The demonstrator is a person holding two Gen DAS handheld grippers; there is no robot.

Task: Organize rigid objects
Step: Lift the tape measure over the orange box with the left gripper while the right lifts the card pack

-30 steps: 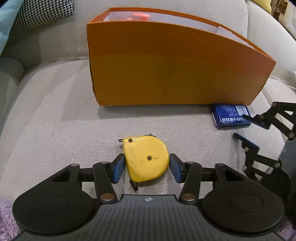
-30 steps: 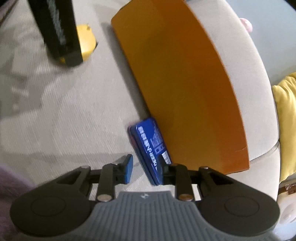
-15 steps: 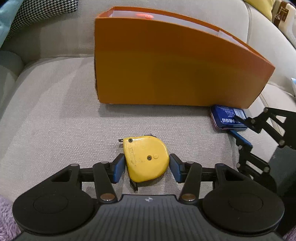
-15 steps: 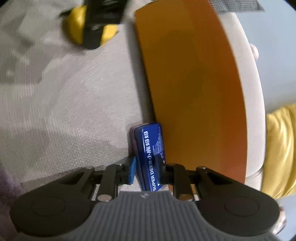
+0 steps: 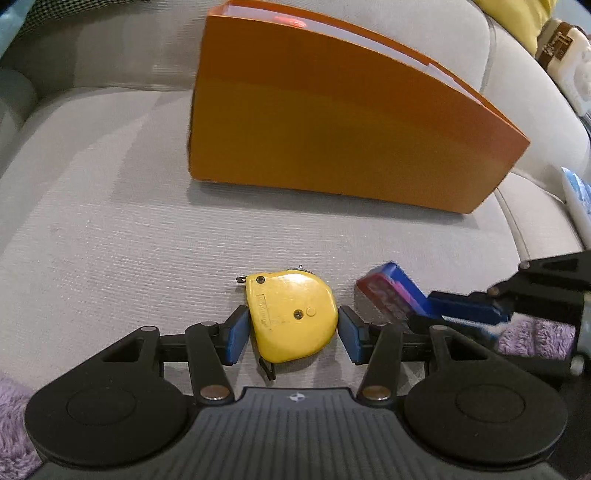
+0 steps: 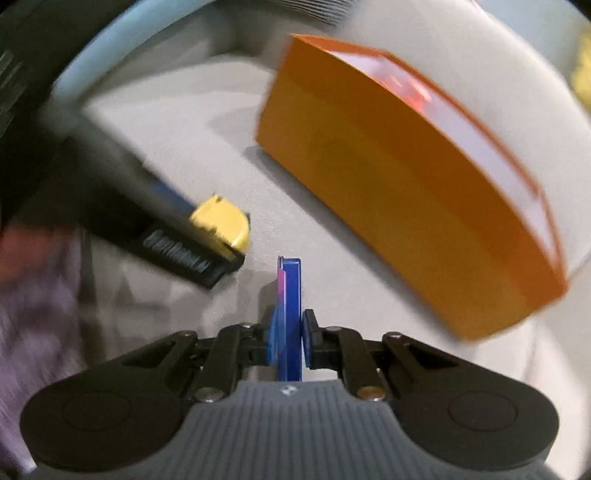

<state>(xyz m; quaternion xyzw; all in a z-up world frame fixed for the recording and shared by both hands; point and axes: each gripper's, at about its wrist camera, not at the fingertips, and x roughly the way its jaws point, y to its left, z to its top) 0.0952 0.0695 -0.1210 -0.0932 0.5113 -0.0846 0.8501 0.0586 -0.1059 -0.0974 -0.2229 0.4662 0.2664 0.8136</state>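
A yellow tape measure [image 5: 291, 317] lies flat on the grey sofa seat, and my left gripper [image 5: 293, 334] is shut on it, one blue pad against each side. In the right wrist view the tape measure [image 6: 221, 221] shows blurred beside the left gripper [image 6: 177, 236]. My right gripper [image 6: 290, 339] is shut on a flat blue tin [image 6: 290, 295], held on edge above the seat. From the left wrist view the blue tin [image 5: 388, 295] hangs just right of the tape measure. An open orange box [image 5: 332, 122] stands behind both; the same orange box [image 6: 388, 177] has something red inside.
The sofa backrest [image 5: 110, 44] rises behind the box. A purple fluffy cloth [image 5: 532, 336] lies at the near right, and more of it at the near left. A yellow cushion [image 5: 517, 22] and other items sit at the far right. Bare seat [image 5: 92, 240] lies to the left.
My right gripper has shut on the blue tin, lifted it from beside the box's right end, rolled it onto its edge and brought it near the tape measure. The left gripper stayed put.
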